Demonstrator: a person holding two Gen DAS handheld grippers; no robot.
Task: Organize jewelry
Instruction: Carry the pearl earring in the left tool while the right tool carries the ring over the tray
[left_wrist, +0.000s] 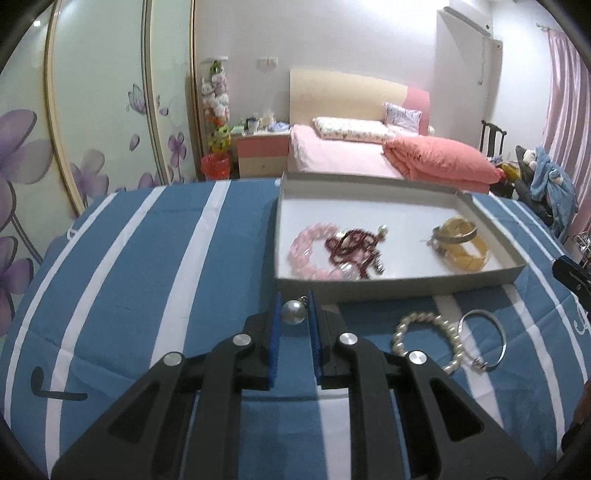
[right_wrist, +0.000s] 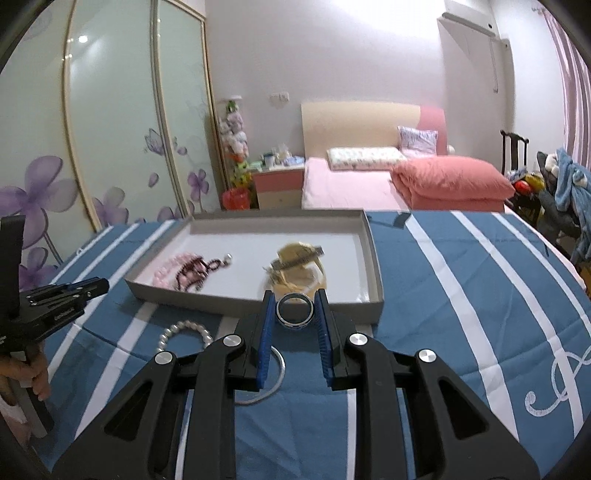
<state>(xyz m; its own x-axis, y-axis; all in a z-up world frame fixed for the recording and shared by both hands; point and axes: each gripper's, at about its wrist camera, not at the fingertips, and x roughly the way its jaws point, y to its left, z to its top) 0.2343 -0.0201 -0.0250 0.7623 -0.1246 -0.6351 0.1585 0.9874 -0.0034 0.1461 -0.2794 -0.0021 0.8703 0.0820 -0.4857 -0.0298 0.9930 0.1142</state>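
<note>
The desk (left_wrist: 147, 258), under a blue striped cloth, carried a shallow grey box (left_wrist: 402, 286). Inside the box already lay a pink bead bracelet (left_wrist: 310, 251), dark red beads (left_wrist: 354, 247) and a yellow bangle (left_wrist: 465, 251). In front of the box, outside it, a white pearl bracelet (left_wrist: 424, 339) and a thin silver bangle (left_wrist: 487, 339) waited. The right tool (right_wrist: 295, 314) clenched a silver ring (right_wrist: 295, 312) just before the box's near wall; the left tool (left_wrist: 293, 314) clenched a pearl pendant (left_wrist: 293, 312).

The right gripper (right_wrist: 295, 314) is pinching a silver ring (right_wrist: 294, 309) just near the grey tray (right_wrist: 373, 258); the pearl bracelet (right_wrist: 183, 329) is lying left.
</note>
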